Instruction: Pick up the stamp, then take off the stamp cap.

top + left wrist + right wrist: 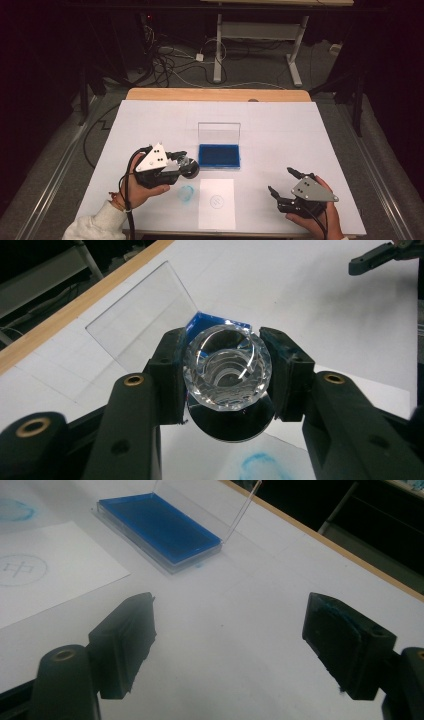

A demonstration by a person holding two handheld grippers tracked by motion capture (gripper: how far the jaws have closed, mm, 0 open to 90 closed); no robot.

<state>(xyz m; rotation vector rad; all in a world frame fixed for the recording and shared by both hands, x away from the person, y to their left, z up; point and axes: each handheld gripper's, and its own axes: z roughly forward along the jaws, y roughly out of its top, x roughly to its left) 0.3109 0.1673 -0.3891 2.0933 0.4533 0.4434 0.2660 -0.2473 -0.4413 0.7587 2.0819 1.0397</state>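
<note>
The left gripper [184,164] is clamping a faceted crystal stamp [227,367] between its jaws, holding it just beside the open blue ink pad [219,156] and above the desk [280,130]. The main risk is slipping: the stamp's cut-glass handle is smooth and rounded, and the pads are gripping it on two narrow sides, so a tilt or a jolt could be letting it twist or drop out. Its dark inked face [235,426] is pointing down and toward the camera, so any low pass could be smearing more ink onto the desk, as the blue smudge [187,193] near the white paper sheet [216,202] suggests. Swinging too close to the ink pad's upright clear lid [219,133] could be knocking the case.

The left hand [145,187] is holding its gripper roughly level, pointing right toward the ink pad. The right gripper [285,184] is resting low near the desk's front right, well apart from the stamp, its jaws standing wide apart with nothing between them, pointing up-left toward the ink pad.
</note>
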